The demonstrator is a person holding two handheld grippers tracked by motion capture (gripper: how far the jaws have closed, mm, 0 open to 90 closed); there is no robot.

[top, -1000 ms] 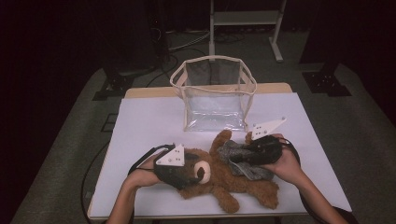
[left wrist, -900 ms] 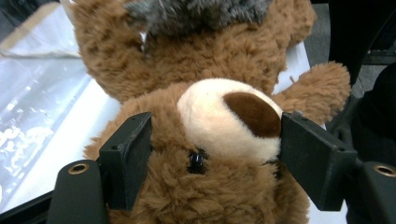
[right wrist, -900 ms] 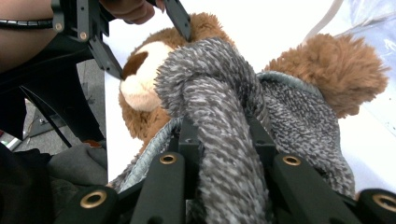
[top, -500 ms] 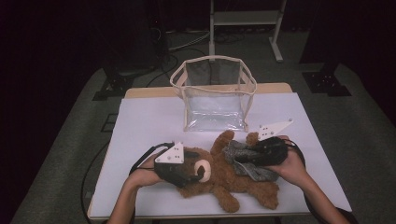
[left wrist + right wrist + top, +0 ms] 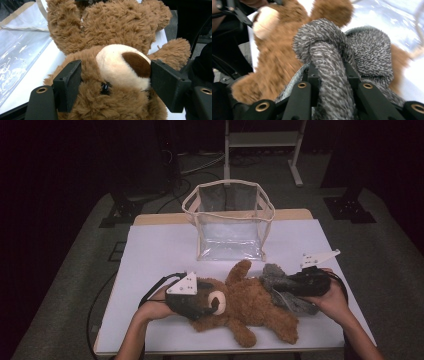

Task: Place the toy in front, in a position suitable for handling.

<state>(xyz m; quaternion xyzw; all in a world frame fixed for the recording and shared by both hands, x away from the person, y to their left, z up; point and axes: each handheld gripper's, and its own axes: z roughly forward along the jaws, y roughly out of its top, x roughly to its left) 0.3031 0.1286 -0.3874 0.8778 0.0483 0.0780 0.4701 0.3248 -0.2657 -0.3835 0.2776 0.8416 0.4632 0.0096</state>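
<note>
2 grippers clamped, left gripper [image 5: 212, 304] on teddy bear [image 5: 250, 305] head, right gripper [image 5: 280, 287] drawing grey garment [image 5: 287, 292] rightward

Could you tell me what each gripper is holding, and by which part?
The left gripper clamps the teddy bear by its head; the right gripper pinches a fold of the grey knitted garment.

No readable text, label, brand, number or sign appears on anything in these views.
</note>
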